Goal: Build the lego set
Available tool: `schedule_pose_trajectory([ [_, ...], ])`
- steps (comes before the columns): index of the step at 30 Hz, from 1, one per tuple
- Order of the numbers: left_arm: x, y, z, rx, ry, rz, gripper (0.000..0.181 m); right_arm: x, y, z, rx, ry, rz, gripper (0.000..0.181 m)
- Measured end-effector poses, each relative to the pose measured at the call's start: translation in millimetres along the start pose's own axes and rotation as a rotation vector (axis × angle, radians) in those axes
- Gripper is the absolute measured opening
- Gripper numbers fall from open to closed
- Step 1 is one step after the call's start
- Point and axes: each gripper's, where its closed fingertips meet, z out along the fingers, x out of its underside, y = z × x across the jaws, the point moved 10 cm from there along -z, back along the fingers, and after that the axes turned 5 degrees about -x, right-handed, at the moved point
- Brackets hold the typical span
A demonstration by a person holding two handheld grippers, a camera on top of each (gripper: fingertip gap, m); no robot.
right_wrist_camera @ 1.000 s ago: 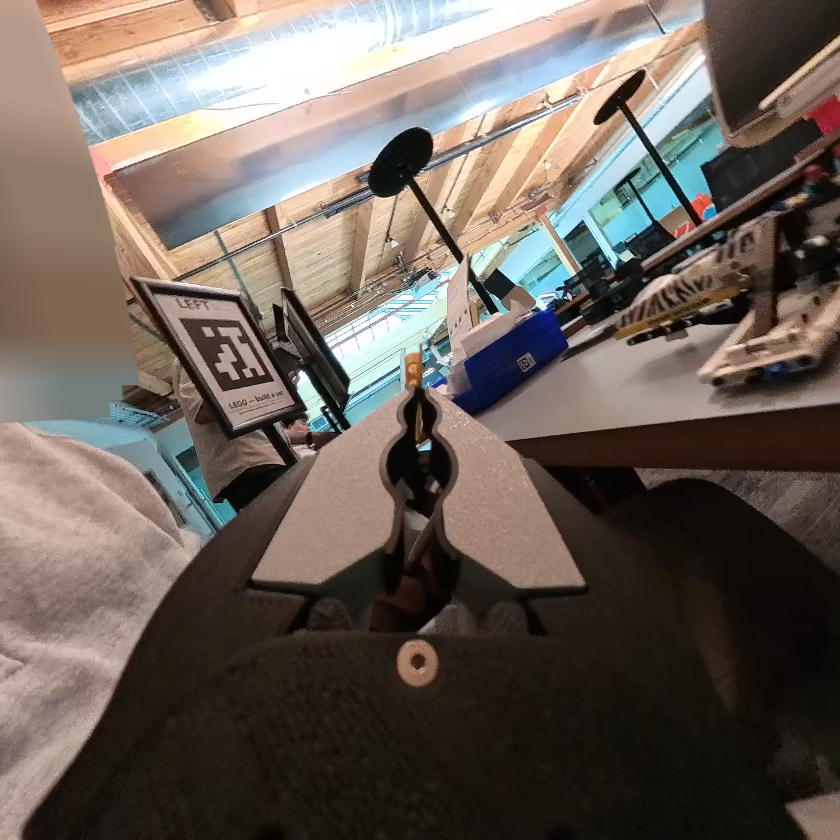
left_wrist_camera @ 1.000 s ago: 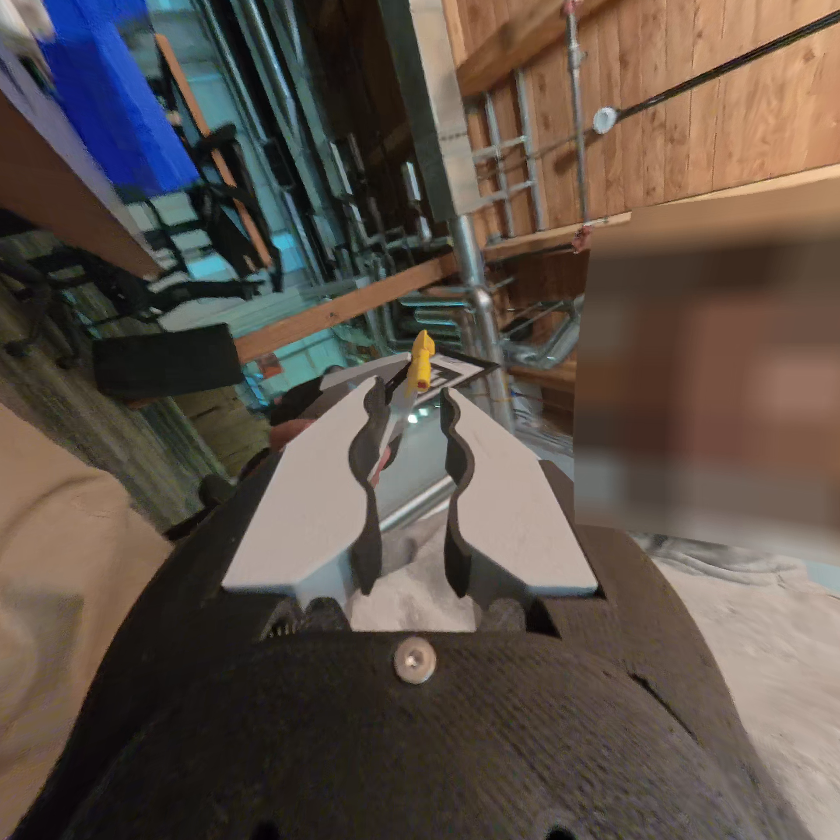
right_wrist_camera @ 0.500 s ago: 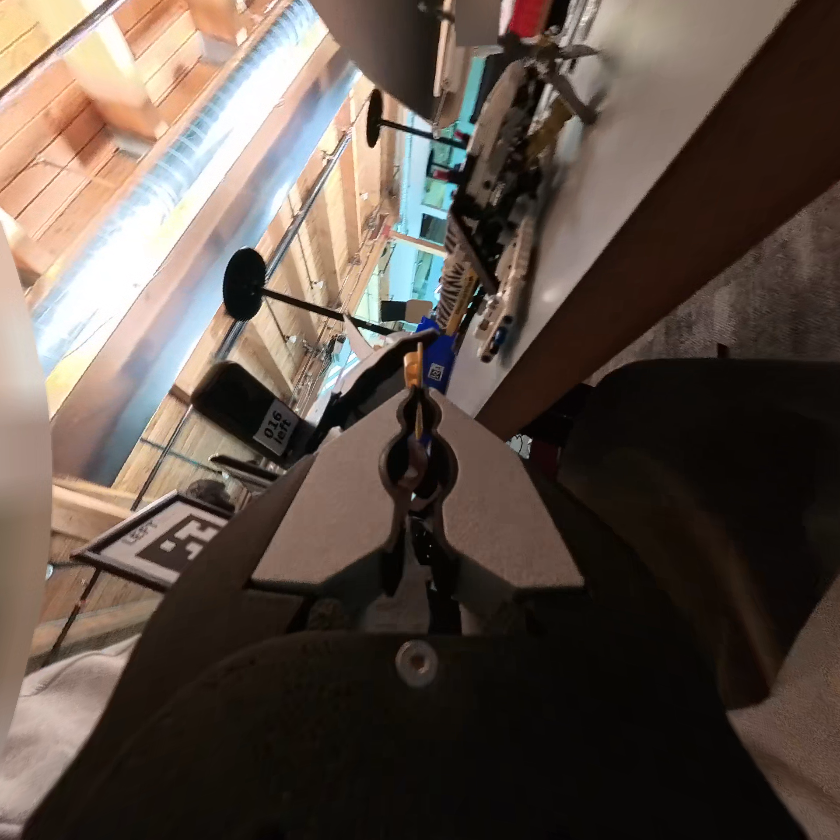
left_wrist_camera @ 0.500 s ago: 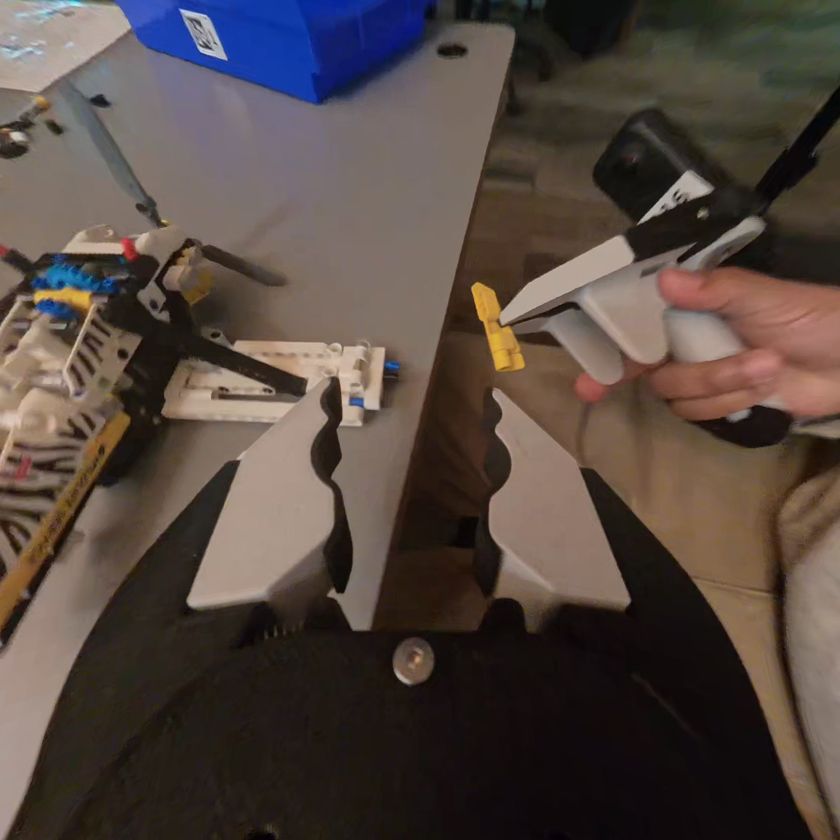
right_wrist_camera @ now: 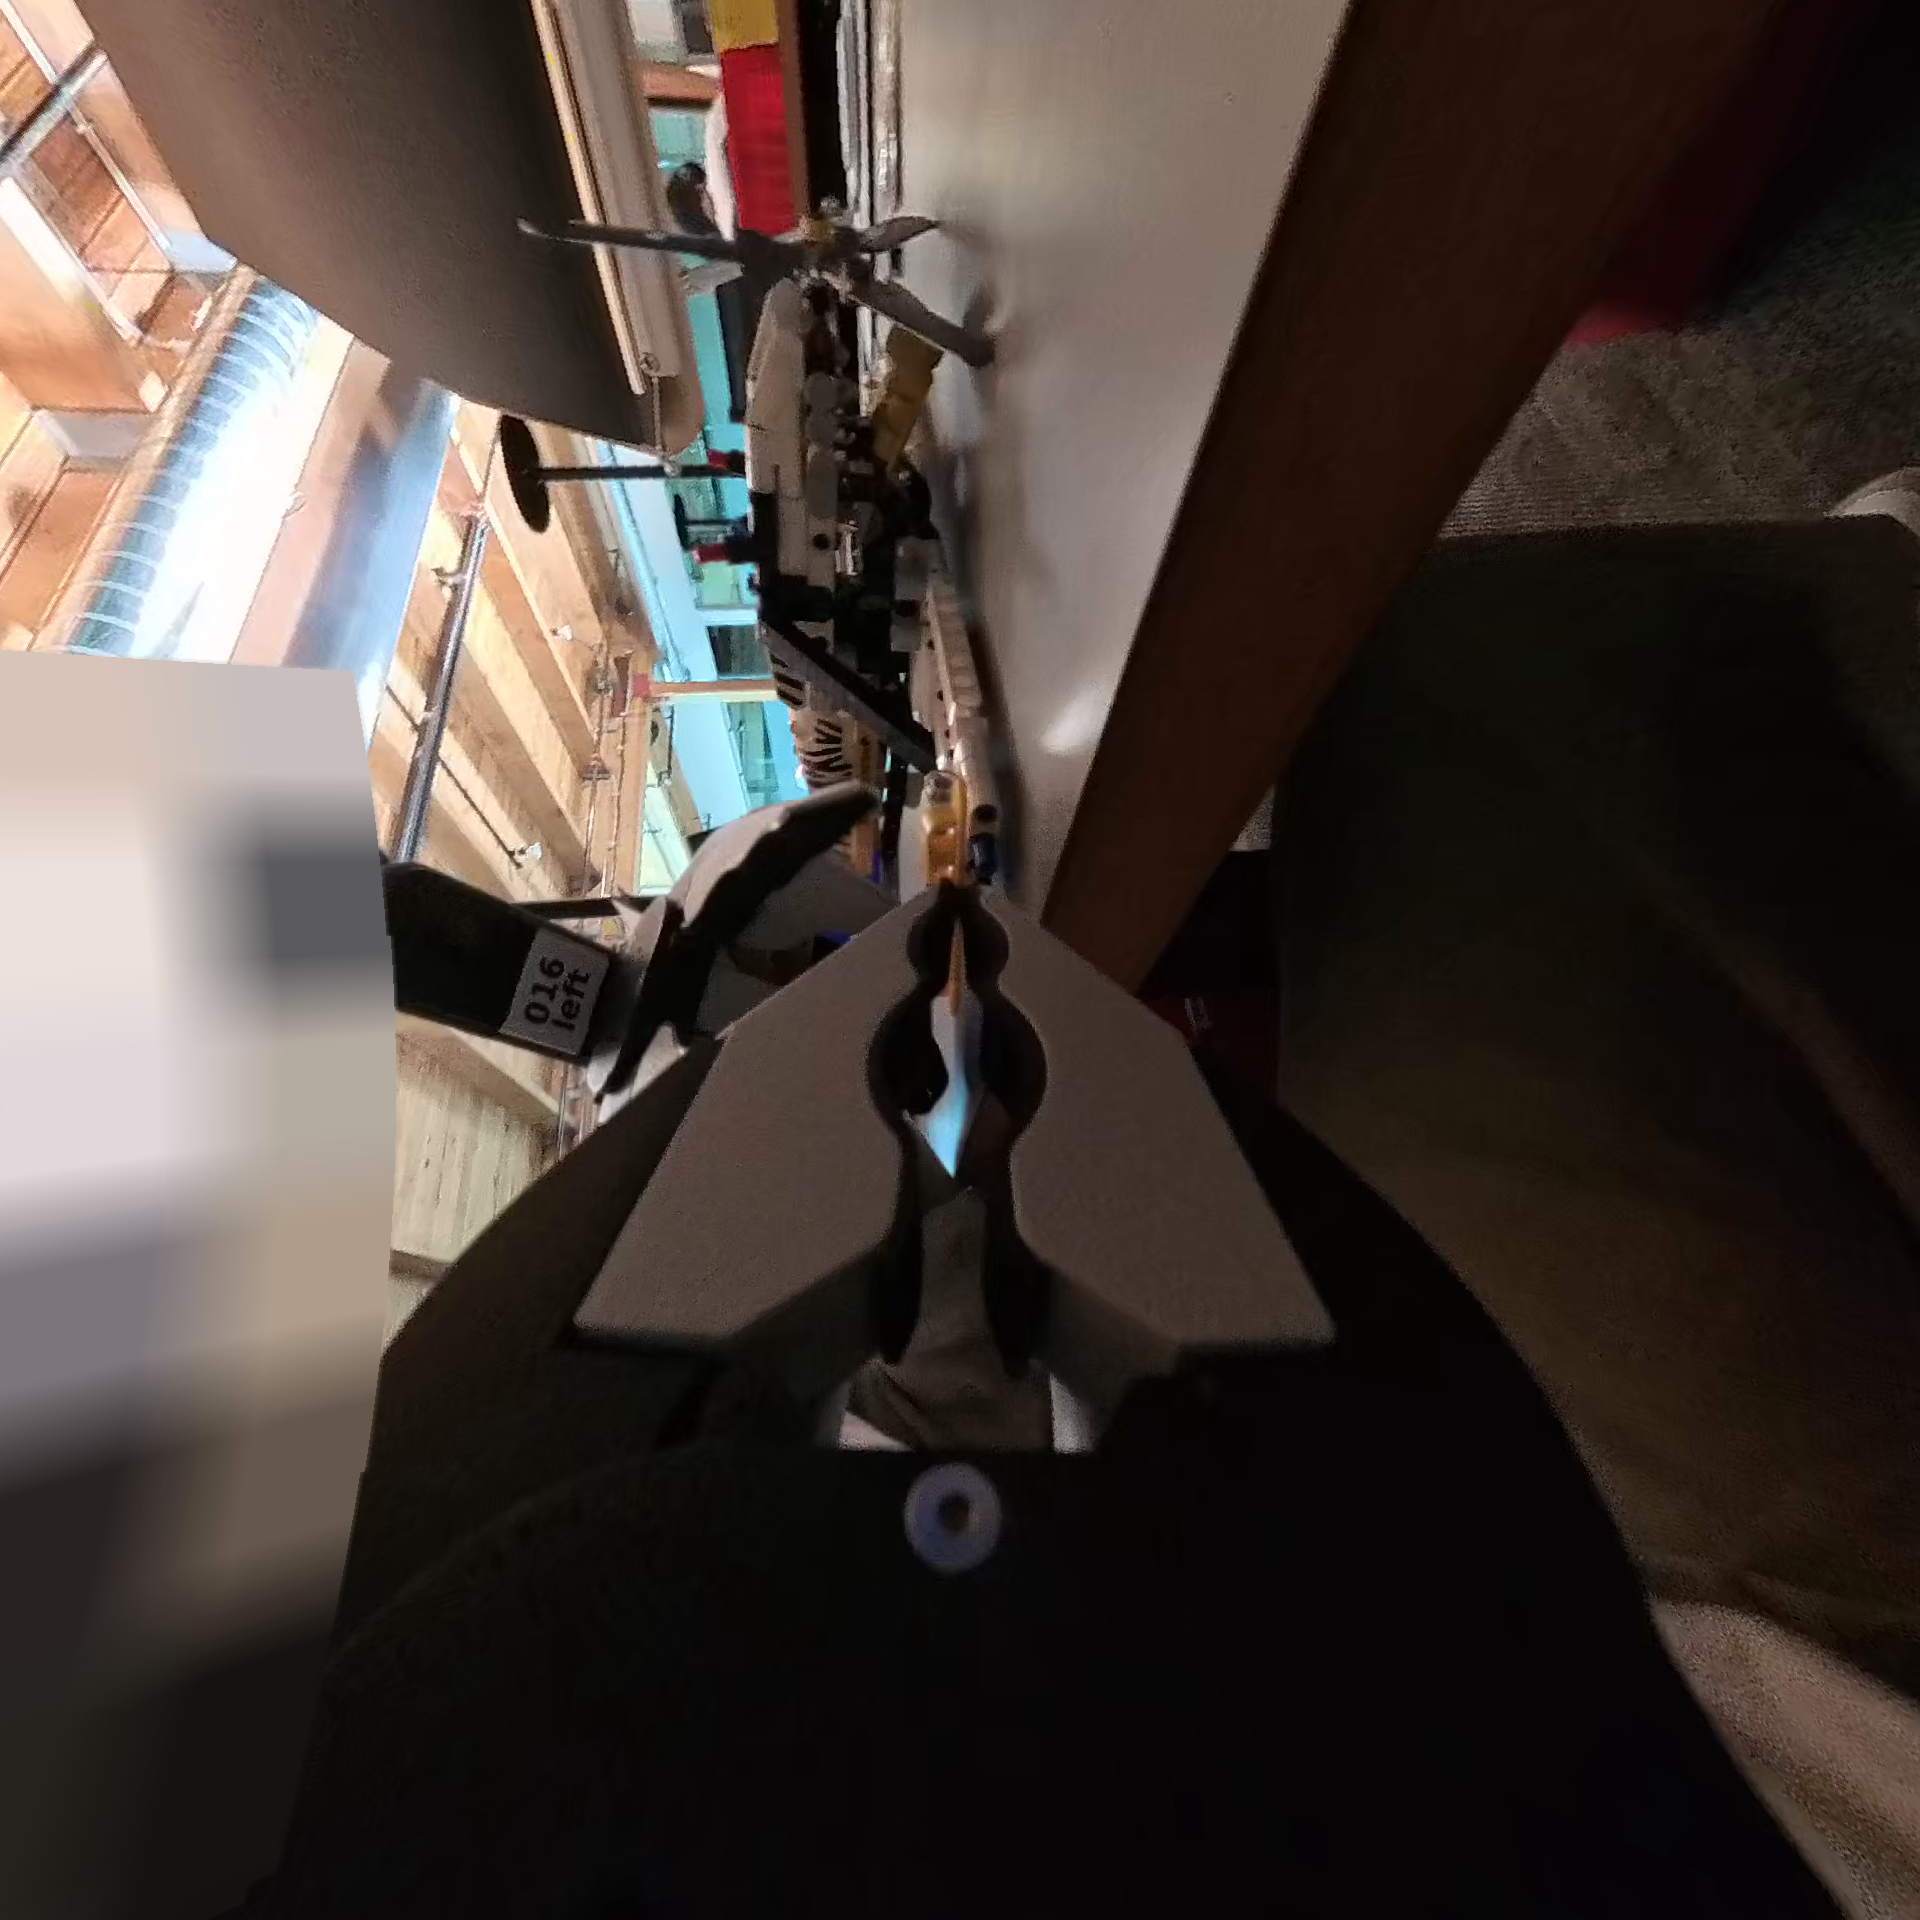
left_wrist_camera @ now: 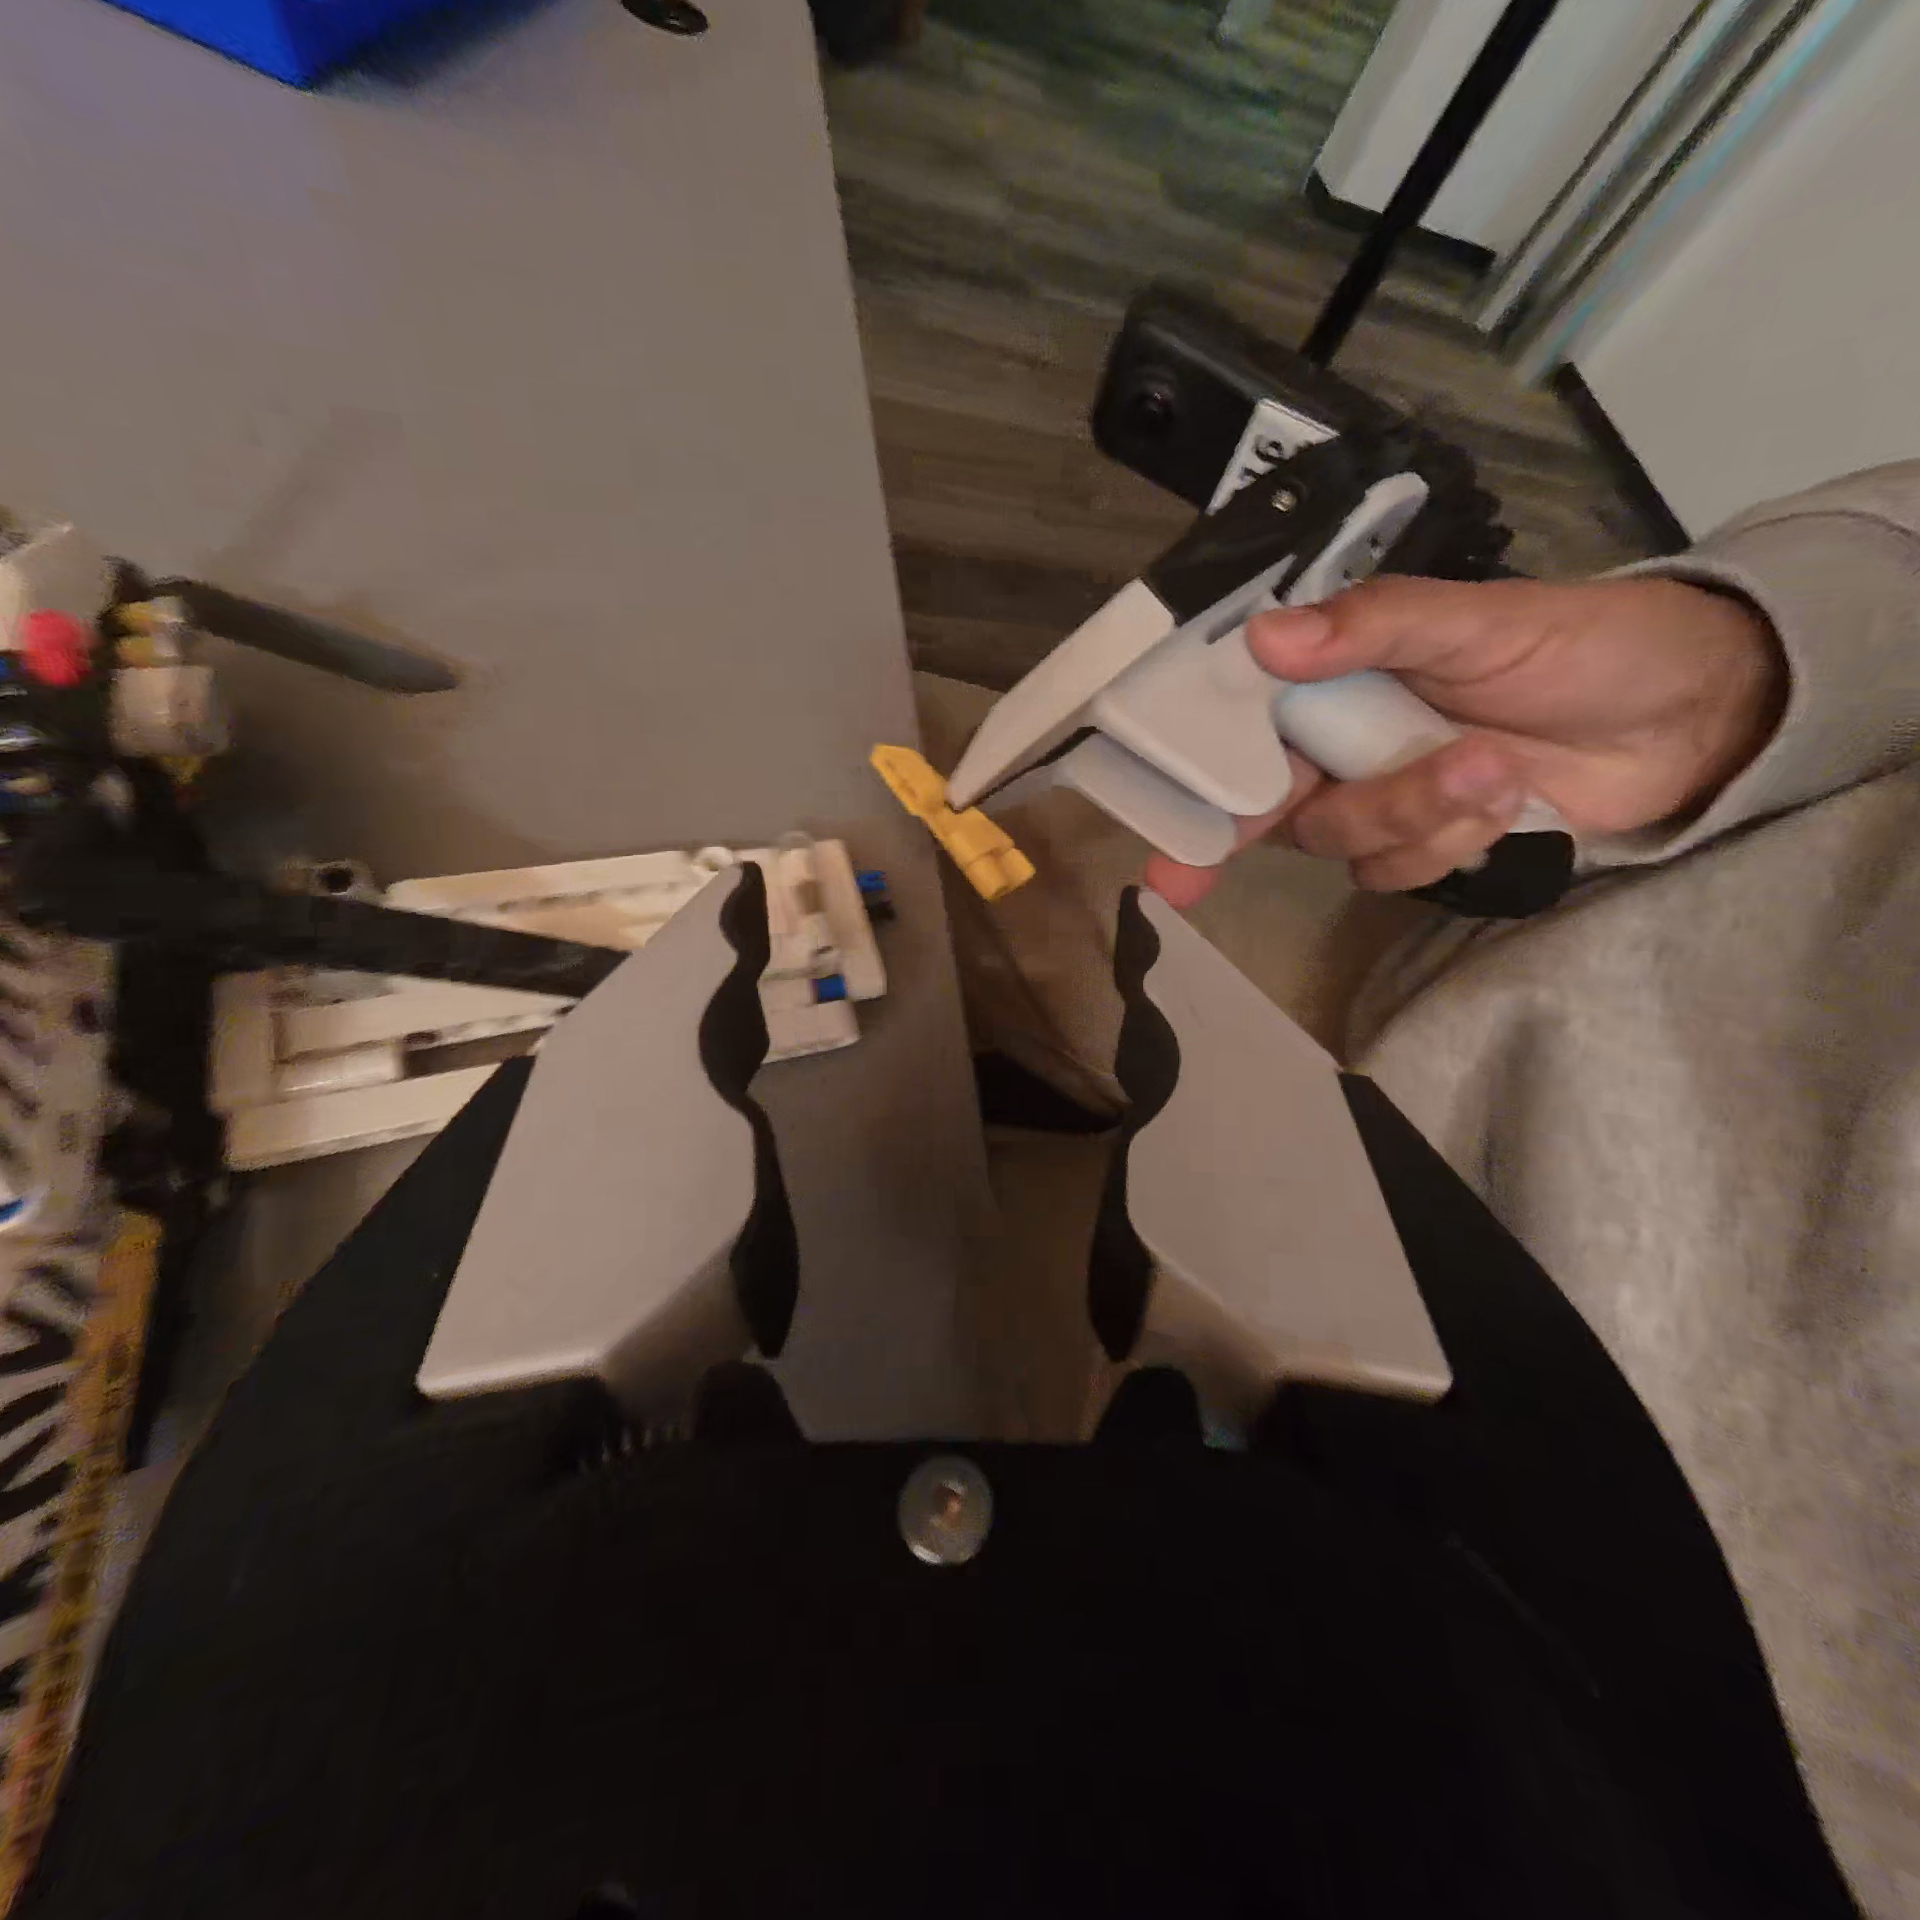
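My right gripper (right_wrist_camera: 951,896) is shut on a small yellow lego piece (right_wrist_camera: 943,831), which sticks out past the tips. In the left wrist view, the right gripper (left_wrist_camera: 966,792) holds the yellow piece (left_wrist_camera: 951,821) at the table's right edge, just ahead of my left gripper (left_wrist_camera: 935,885). The left gripper is open and empty, with its jaws wide apart over the table edge. A partly built black, white and yellow lego helicopter (left_wrist_camera: 125,852) lies on the grey table (left_wrist_camera: 468,364), with a white panel section (left_wrist_camera: 499,987) near my left finger. The helicopter also shows in the right wrist view (right_wrist_camera: 831,520).
A blue bin (left_wrist_camera: 312,31) stands at the table's far end. A black camera on a stand (left_wrist_camera: 1174,416) is on the floor beyond the edge. A hand (left_wrist_camera: 1507,707) in a grey sleeve holds the right gripper. The brown table edge (right_wrist_camera: 1247,520) runs past the right gripper. The tips of one gripper are about 4 centimeters away from the tips of the other.
The left view swung down from the ceiling to the table. The right gripper with the yellow piece has come closer to the left gripper and the table edge, and has rolled over further.
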Motion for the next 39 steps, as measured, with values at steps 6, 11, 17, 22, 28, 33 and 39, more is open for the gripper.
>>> schedule_pose_trajectory([
  [6, 5, 5, 6, 0.037, 0.032, -0.043, 0.069, 10, -2, 9, 0.086, -0.048, 0.105, 0.000],
  [11, 9, 11, 6, 0.128, 0.026, -0.178, 0.071, 14, 5, 14, 0.165, -0.066, 0.048, 0.000],
  [17, 10, 11, 7, 0.158, 0.035, -0.214, 0.070, 20, 8, 17, 0.211, -0.101, 0.057, 0.000],
  [22, 11, 14, 7, 0.158, 0.028, -0.257, 0.063, 23, 15, 19, 0.304, -0.118, 0.044, 0.000],
  [28, 13, 17, 7, 0.193, 0.021, -0.338, 0.051, 25, 29, 23, 0.479, -0.097, 0.006, 0.000],
  [33, 13, 14, 7, 0.193, 0.027, -0.318, 0.052, 28, 28, 21, 0.463, -0.116, 0.052, 0.000],
  [39, 12, 12, 7, 0.208, 0.030, -0.309, 0.055, 33, 18, 12, 0.341, -0.144, 0.134, 0.000],
])
